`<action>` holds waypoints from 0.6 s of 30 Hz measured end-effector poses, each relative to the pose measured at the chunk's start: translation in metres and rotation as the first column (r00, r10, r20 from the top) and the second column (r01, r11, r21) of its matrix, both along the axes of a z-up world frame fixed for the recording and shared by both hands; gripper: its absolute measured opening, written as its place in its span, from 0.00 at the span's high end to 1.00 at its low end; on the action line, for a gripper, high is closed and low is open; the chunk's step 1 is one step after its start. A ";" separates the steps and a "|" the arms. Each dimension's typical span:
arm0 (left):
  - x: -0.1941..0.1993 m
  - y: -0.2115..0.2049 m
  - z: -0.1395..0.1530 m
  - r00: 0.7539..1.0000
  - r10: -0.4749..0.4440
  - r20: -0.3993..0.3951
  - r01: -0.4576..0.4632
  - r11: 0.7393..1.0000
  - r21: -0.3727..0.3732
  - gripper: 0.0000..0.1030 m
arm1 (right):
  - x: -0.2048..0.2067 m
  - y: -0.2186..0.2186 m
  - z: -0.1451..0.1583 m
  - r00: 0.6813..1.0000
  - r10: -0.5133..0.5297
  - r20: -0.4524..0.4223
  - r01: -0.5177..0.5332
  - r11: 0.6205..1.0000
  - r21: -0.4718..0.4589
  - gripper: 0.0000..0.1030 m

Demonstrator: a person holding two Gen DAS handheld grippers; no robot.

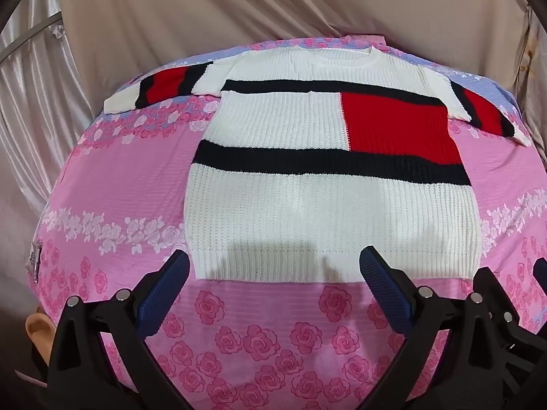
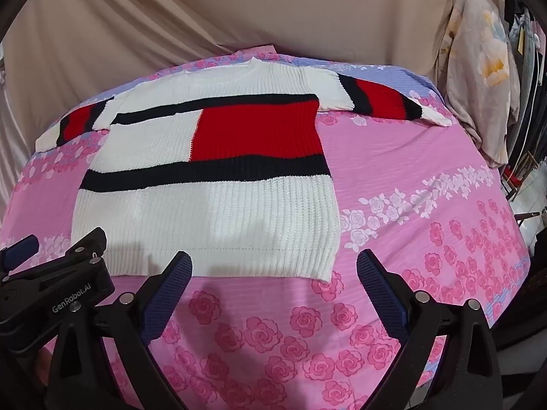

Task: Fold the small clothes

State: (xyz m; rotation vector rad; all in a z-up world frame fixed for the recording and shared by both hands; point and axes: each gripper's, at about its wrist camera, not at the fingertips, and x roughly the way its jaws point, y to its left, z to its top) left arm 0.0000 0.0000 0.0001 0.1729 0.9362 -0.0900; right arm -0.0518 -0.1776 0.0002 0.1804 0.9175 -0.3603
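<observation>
A small knitted sweater (image 1: 324, 212) (image 2: 212, 212), white with dark navy bands and a red block, lies flat and spread out on the bed, its neck at the far side and both sleeves stretched outward. My left gripper (image 1: 273, 263) hovers open over the left half of the hem, nothing between its fingers. My right gripper (image 2: 273, 263) hangs open above the hem's right corner, also holding nothing. Each gripper shows at the edge of the other's view: the right one (image 1: 506, 307) and the left one (image 2: 51, 273).
The bed carries a pink sheet with rose print (image 1: 259, 335) (image 2: 410, 177) and a pale blue strip at the far edge. Beige drapes (image 1: 239, 10) hang behind the bed. A floral cloth bundle (image 2: 478, 78) and hanging clothes stand at the right.
</observation>
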 end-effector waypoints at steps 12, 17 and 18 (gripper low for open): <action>0.003 0.003 -0.005 1.000 -0.001 -0.015 0.001 1.000 0.002 0.07 | 0.001 0.000 -0.009 1.000 -0.002 -0.017 0.002 1.000 0.015 0.07; 0.002 -0.001 -0.011 1.000 -0.002 -0.019 0.002 1.000 0.015 0.07 | 0.003 -0.004 -0.012 1.000 -0.005 -0.026 0.005 1.000 0.022 0.07; 0.002 -0.001 -0.012 1.000 -0.003 -0.020 0.003 1.000 0.015 0.07 | 0.003 -0.003 -0.012 1.000 -0.005 -0.027 0.006 1.000 0.022 0.07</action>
